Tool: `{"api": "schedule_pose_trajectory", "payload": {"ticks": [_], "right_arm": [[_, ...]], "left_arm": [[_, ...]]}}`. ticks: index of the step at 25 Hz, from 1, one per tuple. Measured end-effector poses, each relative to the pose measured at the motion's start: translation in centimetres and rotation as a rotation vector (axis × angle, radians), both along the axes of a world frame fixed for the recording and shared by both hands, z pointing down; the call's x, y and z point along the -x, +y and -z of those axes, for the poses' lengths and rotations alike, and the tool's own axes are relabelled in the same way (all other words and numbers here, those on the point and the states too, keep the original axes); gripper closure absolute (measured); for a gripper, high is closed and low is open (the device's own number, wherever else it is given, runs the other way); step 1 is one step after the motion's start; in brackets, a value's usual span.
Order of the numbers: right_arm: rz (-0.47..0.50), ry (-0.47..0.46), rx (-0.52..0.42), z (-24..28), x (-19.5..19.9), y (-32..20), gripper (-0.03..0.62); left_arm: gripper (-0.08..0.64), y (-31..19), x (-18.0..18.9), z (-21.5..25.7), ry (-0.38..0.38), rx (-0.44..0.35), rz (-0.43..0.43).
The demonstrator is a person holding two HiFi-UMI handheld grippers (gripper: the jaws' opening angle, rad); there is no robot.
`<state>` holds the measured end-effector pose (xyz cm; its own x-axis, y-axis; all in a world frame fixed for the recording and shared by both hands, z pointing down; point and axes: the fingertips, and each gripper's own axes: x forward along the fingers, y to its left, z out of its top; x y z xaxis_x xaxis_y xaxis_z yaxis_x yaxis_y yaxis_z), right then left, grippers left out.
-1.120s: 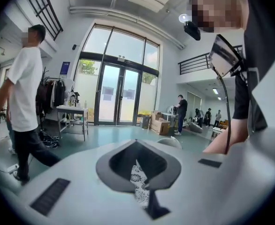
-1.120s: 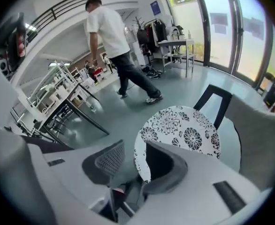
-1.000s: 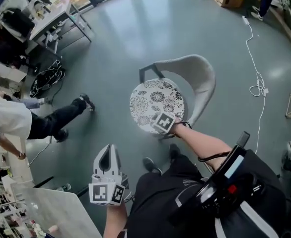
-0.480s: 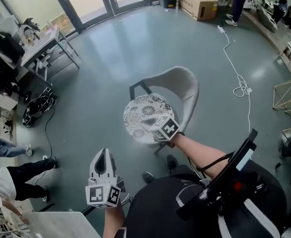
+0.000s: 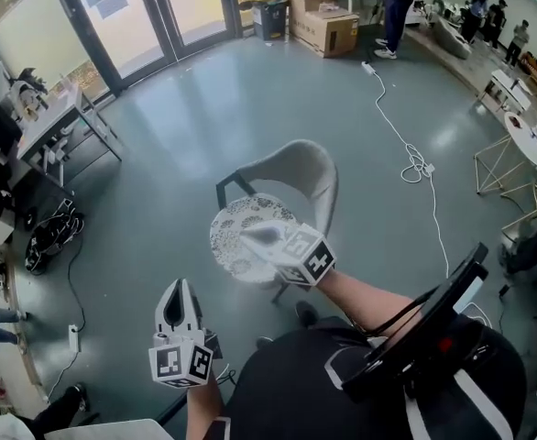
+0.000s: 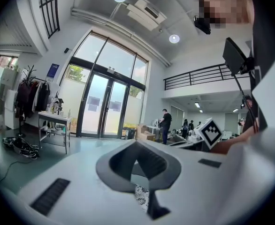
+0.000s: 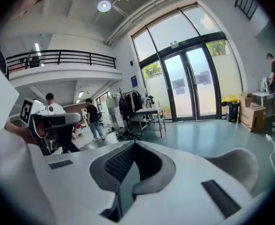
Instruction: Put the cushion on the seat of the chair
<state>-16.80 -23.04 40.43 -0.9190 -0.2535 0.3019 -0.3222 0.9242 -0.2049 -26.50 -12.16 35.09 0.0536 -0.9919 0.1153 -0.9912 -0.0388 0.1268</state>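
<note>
Cushion [image 5: 224, 246] lying flat on chair [image 5: 303, 174] seat, frame centre. You are holding right hand-held gripper [image 5: 253, 235] clenched, empty, above its right edge; left hand-held gripper [image 5: 179, 290] clenched, farther off, lower left.

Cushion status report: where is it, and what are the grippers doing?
Cushion on chair seat. Right gripper just closed, empty, over it. Left gripper shut, empty, short of the chair. Nothing in the way.
</note>
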Motion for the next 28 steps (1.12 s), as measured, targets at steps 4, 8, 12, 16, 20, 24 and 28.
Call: {"api": "schedule_pose_trajectory", "payload": {"ticks": [4, 8, 12, 16, 20, 24, 28], "right_arm": [[-0.077, -0.049, -0.054, 3.2, -1.3, -0.1, 0.581], [-0.134, -0.102, -0.101, 5.9, -2.4, -0.3, 0.581], [-0.168, -0.12, -0.129, 7.5, -3.5, -0.5, 0.581], [-0.203, -0.128, -0.155, 8.0, -4.5, -0.8, 0.581], [-0.212, -0.133, -0.169, 8.3, -4.6, -1.0, 0.581], [-0.223, -0.141, -0.168, 8.4, -4.8, -1.4, 0.582], [-0.228, -0.141, -0.172, 8.4, -4.9, -1.5, 0.582]], "left_arm": [[0.551, 0.1, 0.6, 1.0, 0.002, -0.009, 0.017], [0.551, -0.4, 0.9, 2.1, -0.011, -0.028, 0.014], [0.551, -0.6, 0.8, 2.9, -0.01, -0.034, 0.004], [0.551, -0.9, 0.5, 3.1, -0.015, -0.039, -0.011], [0.551, -1.0, 0.8, 3.4, -0.015, -0.037, -0.005], [0.551, -1.1, 0.8, 3.5, -0.03, -0.04, -0.015], [0.551, -1.3, 0.5, 3.6, -0.028, -0.038, -0.019]]}}
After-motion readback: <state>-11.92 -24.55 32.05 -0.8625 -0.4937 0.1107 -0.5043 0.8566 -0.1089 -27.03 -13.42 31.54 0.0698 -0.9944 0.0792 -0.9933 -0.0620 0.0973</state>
